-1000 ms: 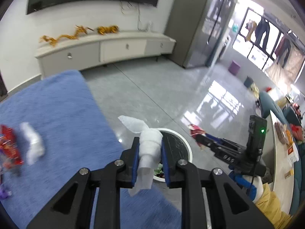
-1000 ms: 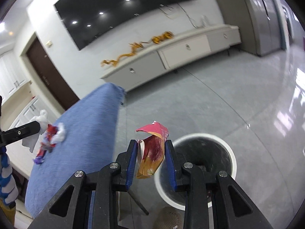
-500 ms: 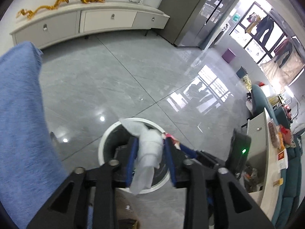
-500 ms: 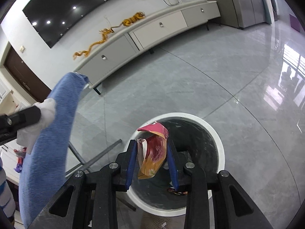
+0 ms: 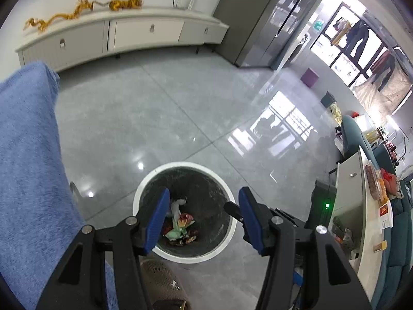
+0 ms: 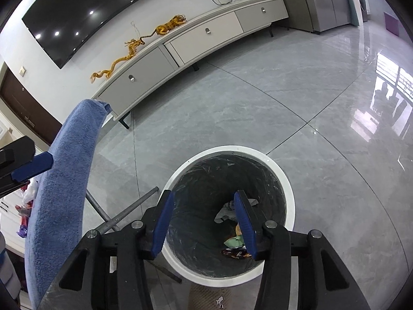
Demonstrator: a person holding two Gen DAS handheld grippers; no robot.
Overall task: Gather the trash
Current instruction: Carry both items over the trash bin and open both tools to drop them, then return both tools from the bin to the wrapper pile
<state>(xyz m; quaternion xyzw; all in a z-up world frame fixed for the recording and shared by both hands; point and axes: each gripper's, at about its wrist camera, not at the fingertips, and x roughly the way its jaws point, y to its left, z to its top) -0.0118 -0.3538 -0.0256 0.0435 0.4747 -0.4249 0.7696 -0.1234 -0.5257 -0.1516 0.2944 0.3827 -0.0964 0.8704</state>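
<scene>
Now at the drop — left tongs (image 5: 204,222) and right tongs (image 6: 204,223) both opening, empty, over the round white black-lined bin (image 5: 144,193), crumpled wrappers (image 5: 180,226) lying inside — next, probably back to the blue-towelled table (image 6: 62,180) for leftover scraps (image 6: 25,204).

The floor (image 6: 271,98) is shiny grey tile, and window light glints on it. A long white cabinet (image 6: 196,38) stands against the white wall, with a golden dragon toy (image 6: 124,54) lying on top. A big black TV (image 6: 85,7) hangs above. Bright windows (image 5: 358,49) glow far off.
</scene>
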